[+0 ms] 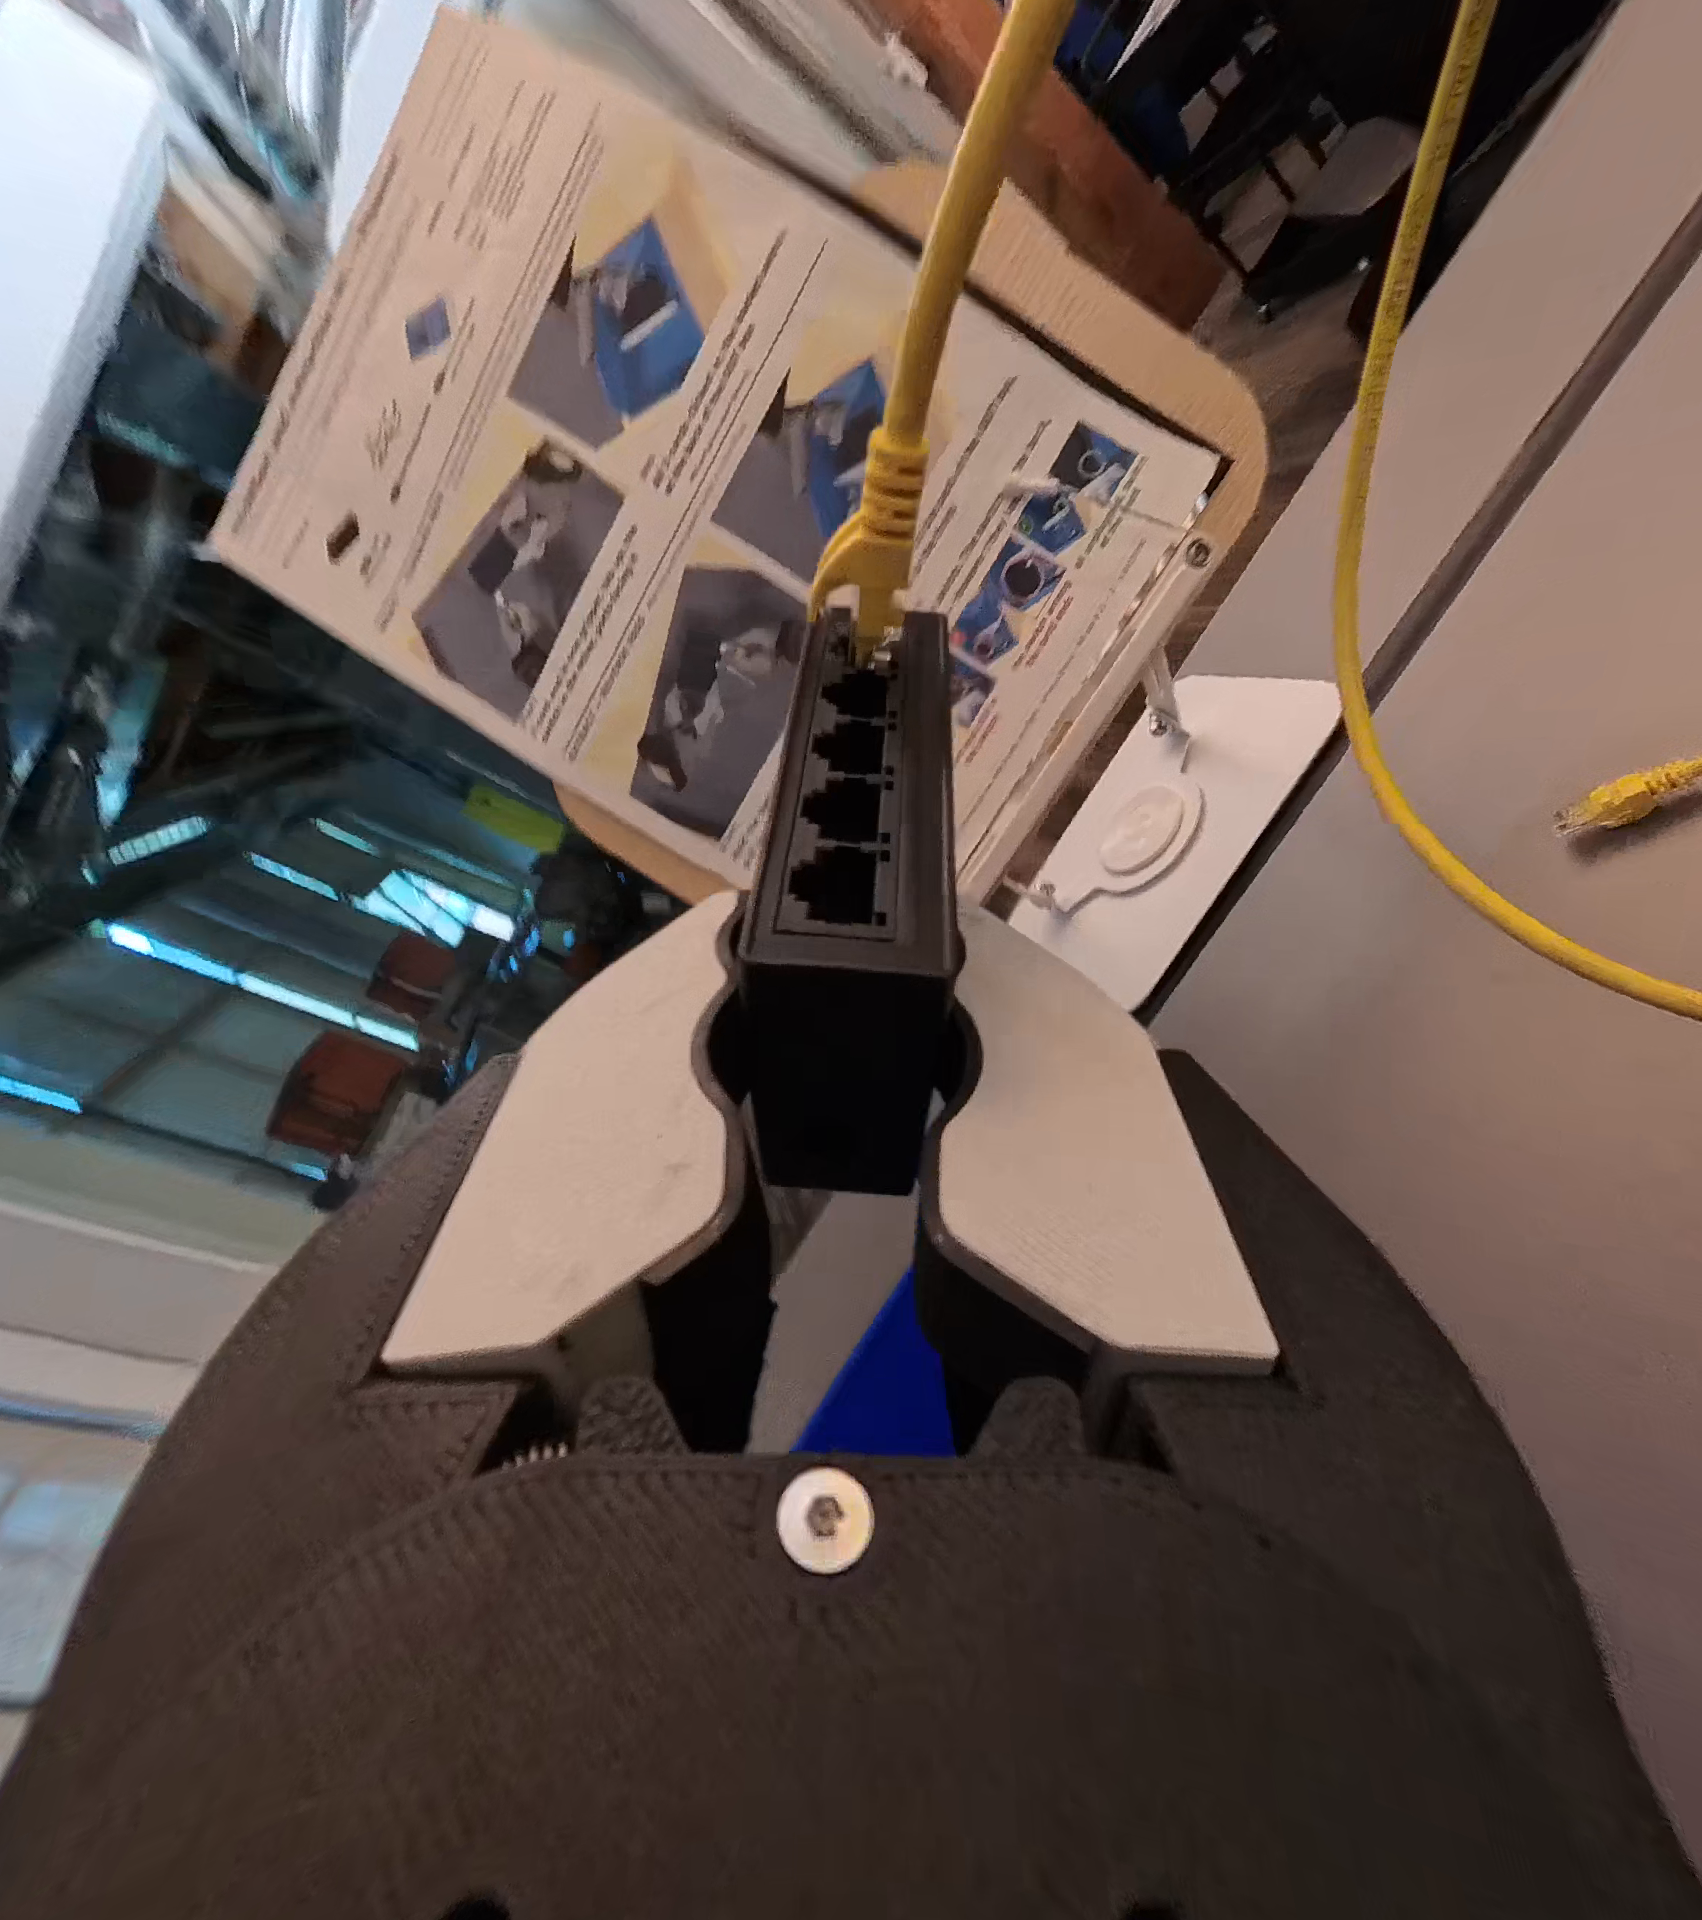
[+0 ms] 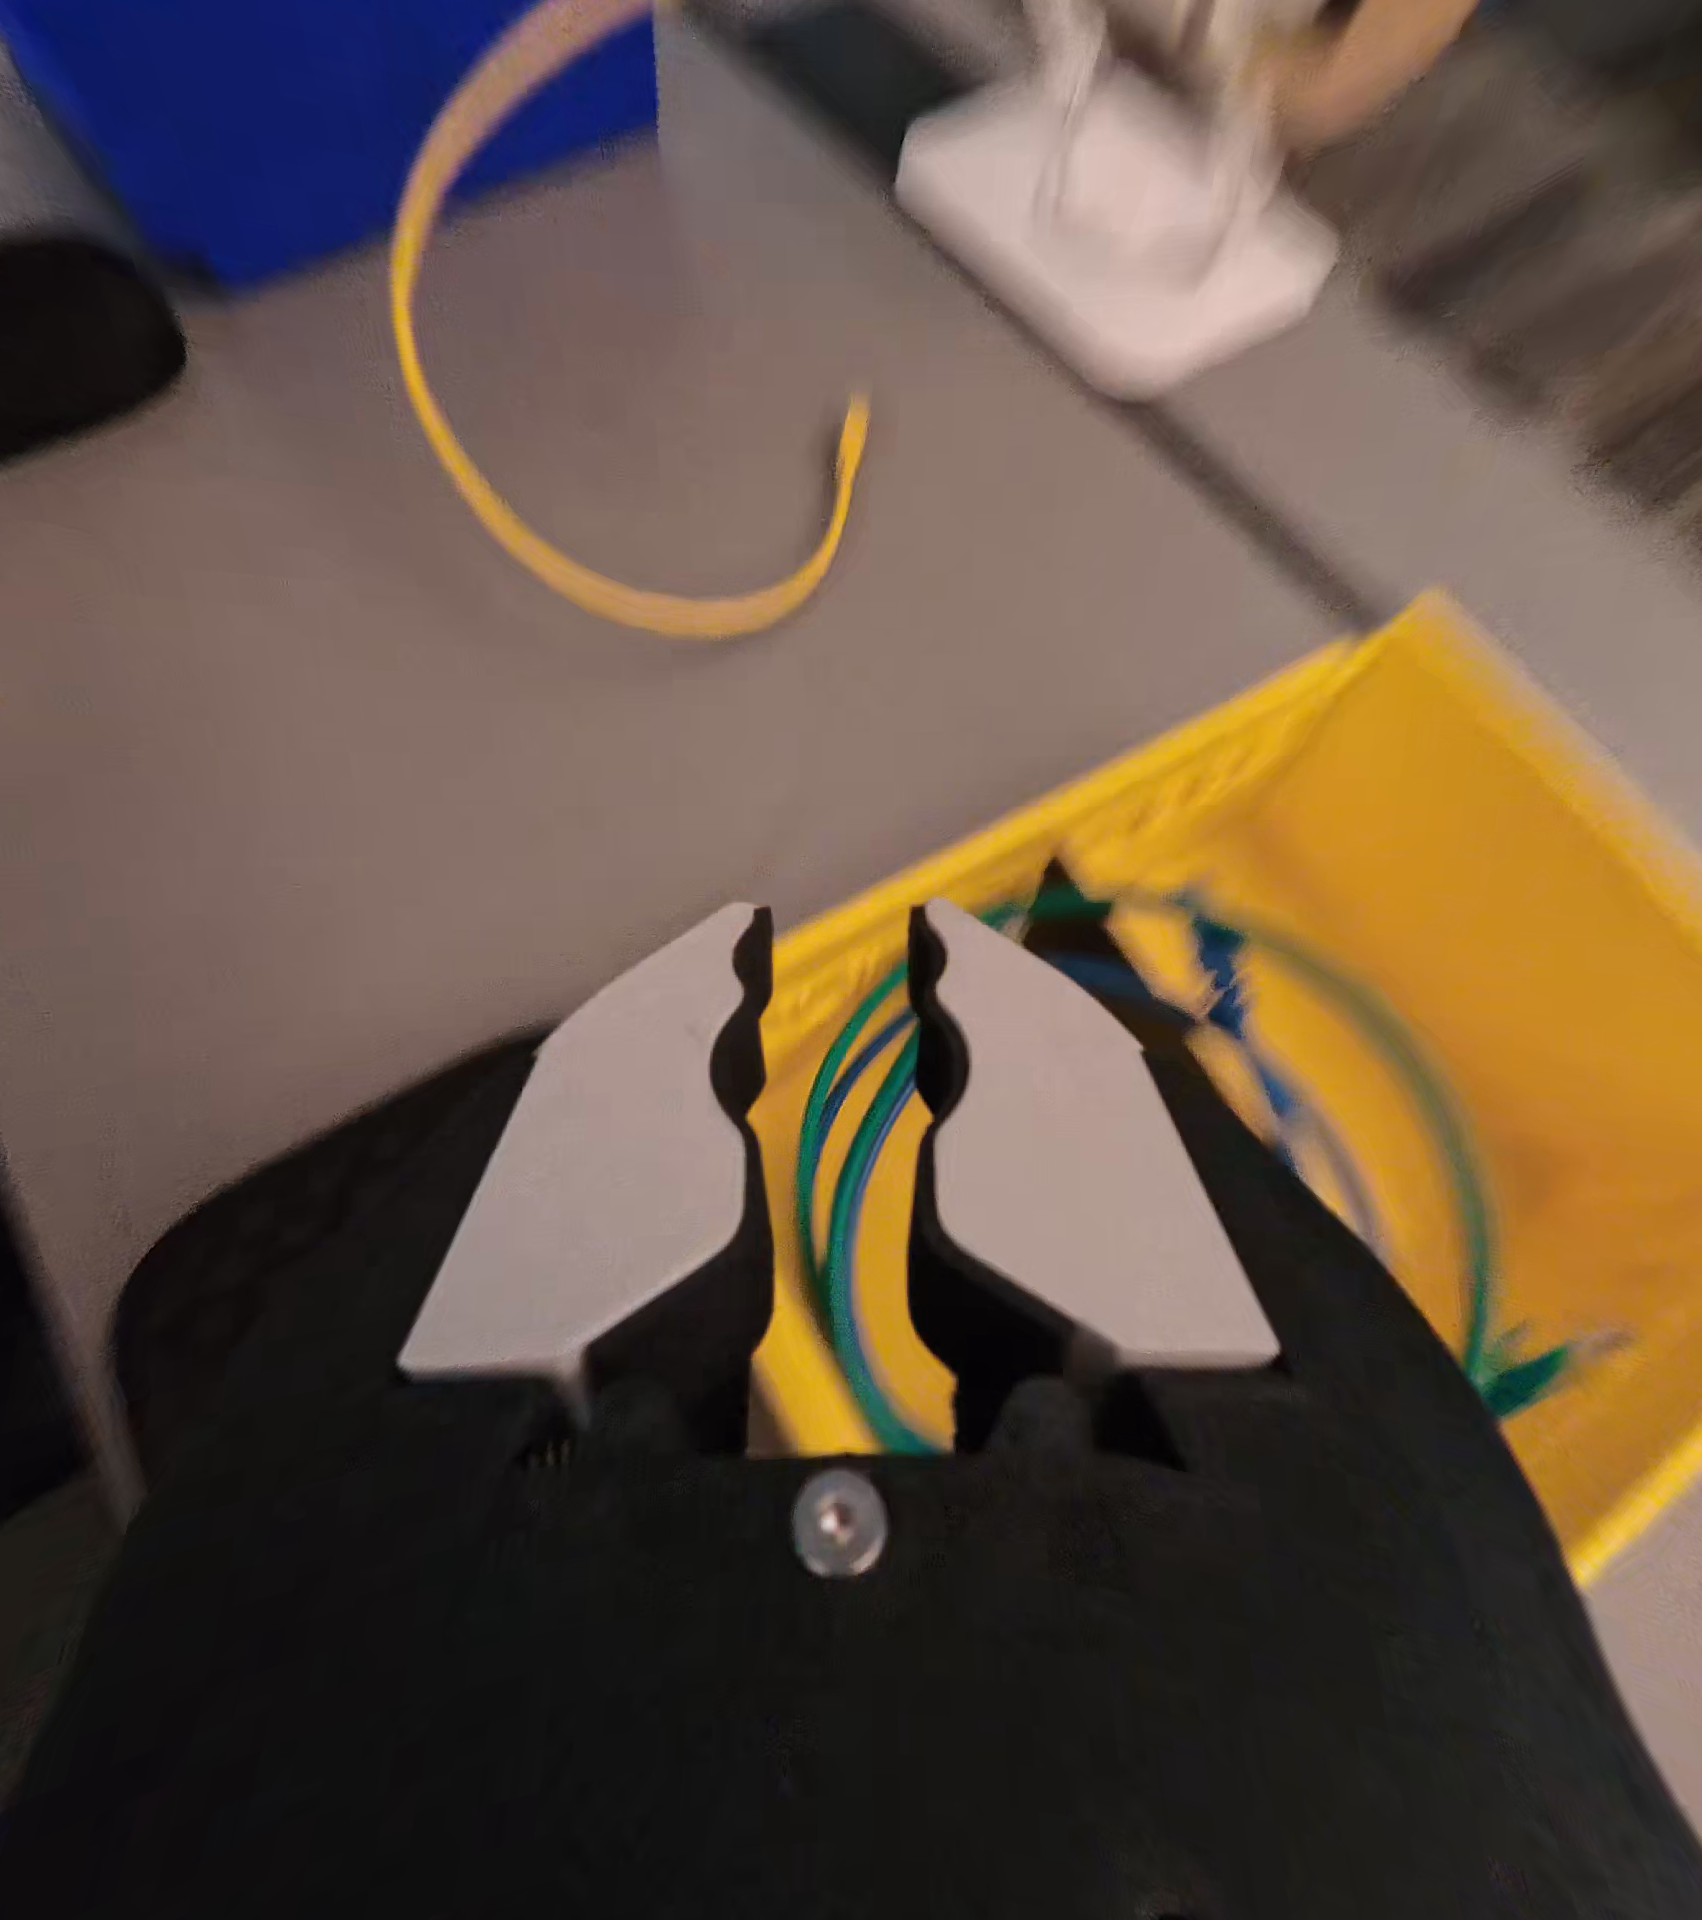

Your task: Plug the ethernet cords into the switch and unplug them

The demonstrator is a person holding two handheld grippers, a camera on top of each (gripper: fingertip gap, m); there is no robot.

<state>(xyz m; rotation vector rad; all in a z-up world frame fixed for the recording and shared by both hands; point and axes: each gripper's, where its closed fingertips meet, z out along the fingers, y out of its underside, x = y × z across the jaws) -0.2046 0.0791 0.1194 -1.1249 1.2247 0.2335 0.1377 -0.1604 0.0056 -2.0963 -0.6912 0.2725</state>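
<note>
My left gripper (image 1: pixel 845 935) is shut on a black ethernet switch (image 1: pixel 852 831) and holds it up off the grey table with its row of ports facing the camera. A yellow cord's plug (image 1: pixel 873 540) sits in the farthest port; the other ports are empty. The cord's free end (image 1: pixel 1611 802) lies on the table to the right. My right gripper (image 2: pixel 842 920) is open and empty, hovering over the rim of a yellow bin (image 2: pixel 1449 935) that holds a green cord (image 2: pixel 811 1174) and a blue cord (image 2: pixel 1231 987). The yellow cord (image 2: pixel 473 468) curves across the table beyond.
A printed instruction sheet on a cardboard stand (image 1: pixel 618 436) with a white base (image 1: pixel 1169 821) stands behind the switch; the base also shows in the right wrist view (image 2: pixel 1138 239). A blue box (image 2: pixel 307 114) stands at the far left. The right wrist view is motion-blurred. My hands' fingertips stand some 45 centimeters from each other.
</note>
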